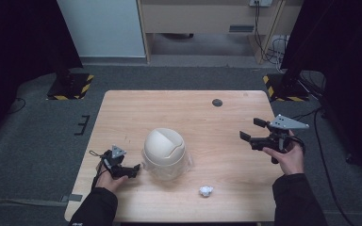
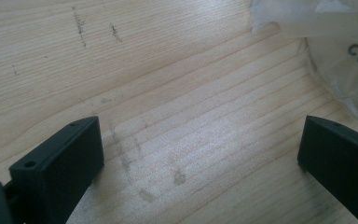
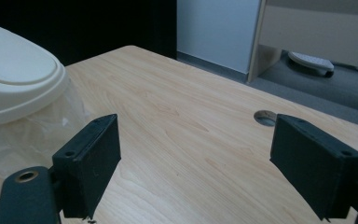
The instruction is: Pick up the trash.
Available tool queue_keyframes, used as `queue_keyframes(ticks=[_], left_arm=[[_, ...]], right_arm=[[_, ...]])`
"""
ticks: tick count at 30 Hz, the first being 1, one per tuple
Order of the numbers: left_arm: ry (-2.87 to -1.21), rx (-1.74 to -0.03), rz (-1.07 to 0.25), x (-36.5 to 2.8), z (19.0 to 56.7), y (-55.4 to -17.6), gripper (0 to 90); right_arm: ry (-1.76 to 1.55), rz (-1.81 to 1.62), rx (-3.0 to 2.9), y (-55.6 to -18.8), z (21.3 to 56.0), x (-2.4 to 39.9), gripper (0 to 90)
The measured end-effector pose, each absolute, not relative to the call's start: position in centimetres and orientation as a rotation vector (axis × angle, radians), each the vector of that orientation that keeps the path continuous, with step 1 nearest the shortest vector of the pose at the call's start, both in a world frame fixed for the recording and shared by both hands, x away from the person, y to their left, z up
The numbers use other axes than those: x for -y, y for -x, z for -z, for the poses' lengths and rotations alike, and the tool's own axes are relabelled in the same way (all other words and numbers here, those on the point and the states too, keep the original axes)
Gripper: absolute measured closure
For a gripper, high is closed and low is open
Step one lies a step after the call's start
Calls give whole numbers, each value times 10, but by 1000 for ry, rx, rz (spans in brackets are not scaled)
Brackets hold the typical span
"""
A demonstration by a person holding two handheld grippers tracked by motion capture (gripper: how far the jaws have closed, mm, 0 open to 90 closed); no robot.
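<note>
A cream bin with a domed swing lid stands mid-table, lined with a clear plastic bag. A crumpled white paper ball lies near the front edge, to the right of the bin. My left gripper rests low by the bin's left side, open and empty. In the left gripper view its jaws frame bare wood, and the bag lies at the upper right. My right gripper hovers open and empty at the table's right, pointing left. In the right gripper view the bin sits at the left.
The wooden table has a round cable hole near its far edge, also in the right gripper view. Black stand bases with striped edges sit on the grey floor beyond the far corners. Cables trail at the right.
</note>
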State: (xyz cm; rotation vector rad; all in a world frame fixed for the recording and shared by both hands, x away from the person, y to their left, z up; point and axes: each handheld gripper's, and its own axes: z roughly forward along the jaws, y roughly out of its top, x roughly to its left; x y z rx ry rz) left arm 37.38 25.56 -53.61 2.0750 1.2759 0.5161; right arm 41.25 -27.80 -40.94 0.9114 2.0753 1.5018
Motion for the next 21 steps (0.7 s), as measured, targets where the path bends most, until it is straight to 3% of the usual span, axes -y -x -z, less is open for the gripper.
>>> queue_keyframes(ticks=[21], left_arm=[[-2075,-1275,-516,-256,536,-374,0]], right_arm=[[-781,-1585,-2081,-423,375,248,152]])
